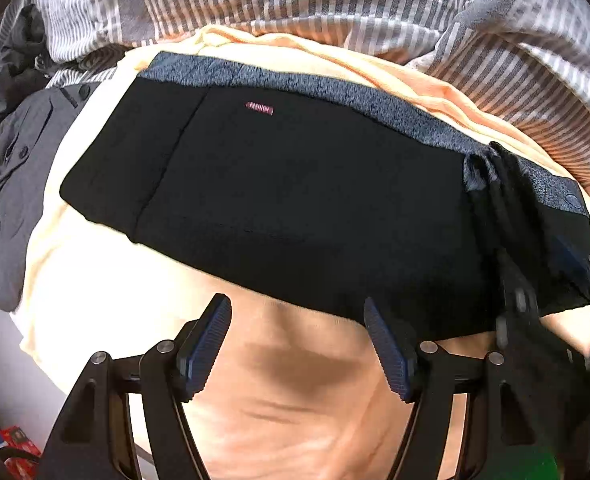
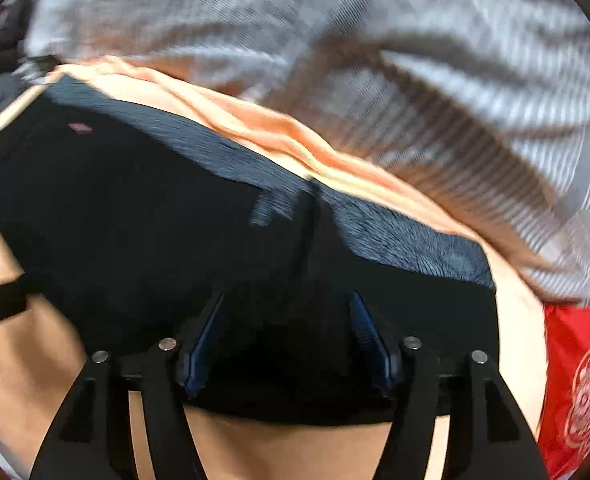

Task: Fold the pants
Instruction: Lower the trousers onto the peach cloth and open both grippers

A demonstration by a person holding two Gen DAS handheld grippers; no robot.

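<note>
The jaws of the left gripper [image 1: 298,322] are seen spread wide, with nothing between them but the peach sheet [image 1: 95,280]; its blue pads stand just at the near edge of the pants [image 1: 295,184], one apparently at the cloth's border, though contact cannot be told. The jaws of the right gripper [image 2: 287,320] are likewise spread, held over the near edge of the pants [image 2: 135,220] with black cloth lying between them but not pinched, as far as the blurred view allows. The pants are laid across the bed as a compact dark band, the grey waistband [image 1: 335,92] towards the far side and a small red label [image 1: 259,107] on top. Beyond them a striped duvet [image 1: 335,4] is bunched along the far edge of the bed, a grey garment [image 1: 11,184] lies at the left, and a red printed cloth [image 2: 575,380] at the right. A fold is judged to be laid down and let go. A further fold, or a smoothing of the bundle, is probably called for next, with both jaws brought onto one edge of the band and closed on it evenly.
</note>
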